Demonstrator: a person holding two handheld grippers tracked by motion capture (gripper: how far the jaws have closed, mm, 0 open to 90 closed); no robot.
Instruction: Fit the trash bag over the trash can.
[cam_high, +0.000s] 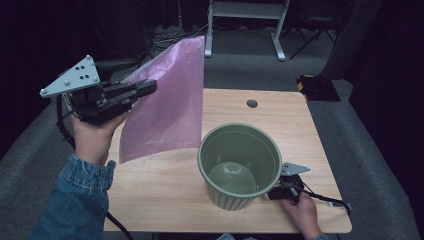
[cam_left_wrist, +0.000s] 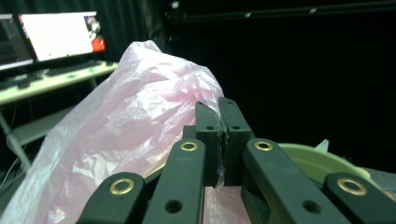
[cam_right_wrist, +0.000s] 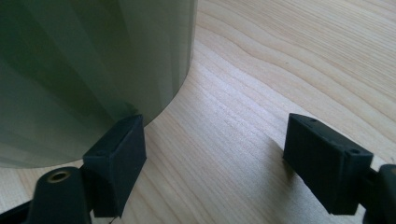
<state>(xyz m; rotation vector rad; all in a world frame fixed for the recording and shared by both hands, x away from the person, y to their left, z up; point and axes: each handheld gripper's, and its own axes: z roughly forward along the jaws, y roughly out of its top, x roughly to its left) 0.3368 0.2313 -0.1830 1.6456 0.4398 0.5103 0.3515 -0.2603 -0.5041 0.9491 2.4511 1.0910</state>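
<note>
- Left gripper (cam_high: 142, 90) is raised over the table's left side, jaws pinched tight on the edge of the pink bag (cam_high: 167, 100), which hangs down beside the pot (cam_high: 240, 165).
- Right gripper (cam_right_wrist: 212, 163) rests low by the pot's base, jaws wide apart, holding nothing.
- That thin film could slip or tear if tugged; nothing steadies the pot, so it may shift.

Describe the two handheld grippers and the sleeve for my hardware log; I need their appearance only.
The left gripper is black, with jointed link arms carrying brass-ringed pivots and blocky pads, a grey three-cornered plate dotted with holes on top, and a black cable trailing down. The right gripper is black too, with a smaller grey plate and thin cables. The blue denim sleeve covers the left forearm.
</note>
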